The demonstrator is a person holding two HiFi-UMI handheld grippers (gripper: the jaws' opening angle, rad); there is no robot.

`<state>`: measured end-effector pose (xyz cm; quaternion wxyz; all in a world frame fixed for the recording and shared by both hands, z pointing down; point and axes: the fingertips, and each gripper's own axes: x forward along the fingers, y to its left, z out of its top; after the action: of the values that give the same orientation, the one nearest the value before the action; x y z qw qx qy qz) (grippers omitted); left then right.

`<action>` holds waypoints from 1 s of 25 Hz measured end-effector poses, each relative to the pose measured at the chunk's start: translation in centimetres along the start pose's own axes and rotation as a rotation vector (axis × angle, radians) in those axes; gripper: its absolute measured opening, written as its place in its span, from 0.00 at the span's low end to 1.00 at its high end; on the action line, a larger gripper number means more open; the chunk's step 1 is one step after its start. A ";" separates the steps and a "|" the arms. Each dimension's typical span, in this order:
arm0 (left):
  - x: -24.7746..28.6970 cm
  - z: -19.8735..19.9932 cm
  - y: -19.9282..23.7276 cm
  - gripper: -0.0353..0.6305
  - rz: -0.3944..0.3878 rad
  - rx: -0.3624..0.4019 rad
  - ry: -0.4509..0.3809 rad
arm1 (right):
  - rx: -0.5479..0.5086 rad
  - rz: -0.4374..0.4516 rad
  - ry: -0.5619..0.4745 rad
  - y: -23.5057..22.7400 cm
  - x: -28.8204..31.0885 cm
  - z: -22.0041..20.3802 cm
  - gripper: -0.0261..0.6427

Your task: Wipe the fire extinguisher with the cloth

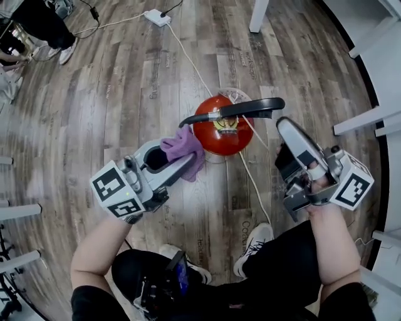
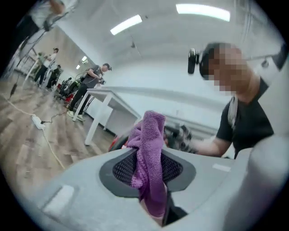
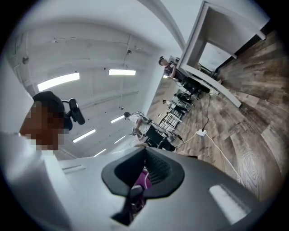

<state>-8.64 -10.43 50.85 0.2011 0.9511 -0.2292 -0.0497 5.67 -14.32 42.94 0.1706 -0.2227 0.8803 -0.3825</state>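
Cloth (image 1: 183, 146), purple, is clamped in the left gripper (image 1: 186, 162), just left of centre in the head view. Its bunched end presses against the left flank of the extinguisher (image 1: 216, 133). In the left gripper view the jaws pinch the cloth (image 2: 151, 151) between their dark pads, and its free end stands up above them at the middle of the frame. A sliver of the red extinguisher (image 2: 117, 141) shows just behind the jaws.

The extinguisher stands upright on the floor (image 1: 125, 94) at the centre of the head view, seen from above. Its black handle (image 1: 241, 110) reaches across the top toward the right.

The right gripper (image 1: 288, 130) is at centre right, near the extinguisher's right side but apart from it. In the right gripper view its jaws (image 3: 143, 155) meet at the tips, closed, and a patch of purple shows through the gap beneath them. The head view shows nothing held in it.

A white cable (image 1: 188, 56) runs from a power strip (image 1: 156, 17) at the top of the frame down past the extinguisher. A shoe (image 1: 254, 241) sits at lower centre, and a white table leg (image 1: 258, 15) stands at the top.
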 end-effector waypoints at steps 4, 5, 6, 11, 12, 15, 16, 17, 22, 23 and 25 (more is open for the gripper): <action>0.2 6.3 -3.2 0.20 -0.168 -0.263 -0.174 | -0.050 0.100 0.084 2.4 1.7 -2.0 0.12; 0.6 7.0 -4.0 0.20 -0.206 -0.321 -0.186 | -0.054 0.121 0.113 2.9 2.1 -2.7 0.13; 1.0 7.4 -4.7 0.20 -0.234 -0.363 -0.183 | -0.058 0.141 0.145 3.5 2.5 -3.4 0.16; 3.0 6.5 -6.1 0.20 -0.245 -0.445 -0.066 | -0.101 0.214 0.315 5.3 3.4 -6.8 0.33; 3.2 6.5 -6.0 0.20 -0.242 -0.458 -0.064 | -0.116 0.216 0.348 5.4 3.5 -7.4 0.34; 3.6 6.6 -5.9 0.21 -0.253 -0.490 -0.084 | -0.131 0.218 0.417 5.5 3.8 -9.2 0.38; 3.9 6.4 -6.1 0.21 -0.254 -0.489 -0.079 | -0.130 0.220 0.427 5.6 3.9 -9.6 0.37; 4.1 6.1 -6.3 0.21 -0.251 -0.477 -0.068 | -0.130 0.220 0.433 5.6 4.0 -10.0 0.35; 3.9 5.7 -6.5 0.27 -0.218 -0.400 -0.054 | -0.162 0.178 0.449 5.1 3.9 -10.2 0.15; 3.5 6.1 -6.3 0.27 -0.214 -0.394 -0.072 | -0.165 0.166 0.425 4.9 3.7 -9.4 0.15; 2.5 7.0 -5.8 0.27 -0.209 -0.390 -0.112 | -0.159 0.135 0.335 4.7 2.9 -6.4 0.14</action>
<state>-5.30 -9.36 42.12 0.3617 0.9087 -0.1262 -0.1662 -1.00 -9.13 43.25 0.0288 -0.1090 0.9368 -0.3312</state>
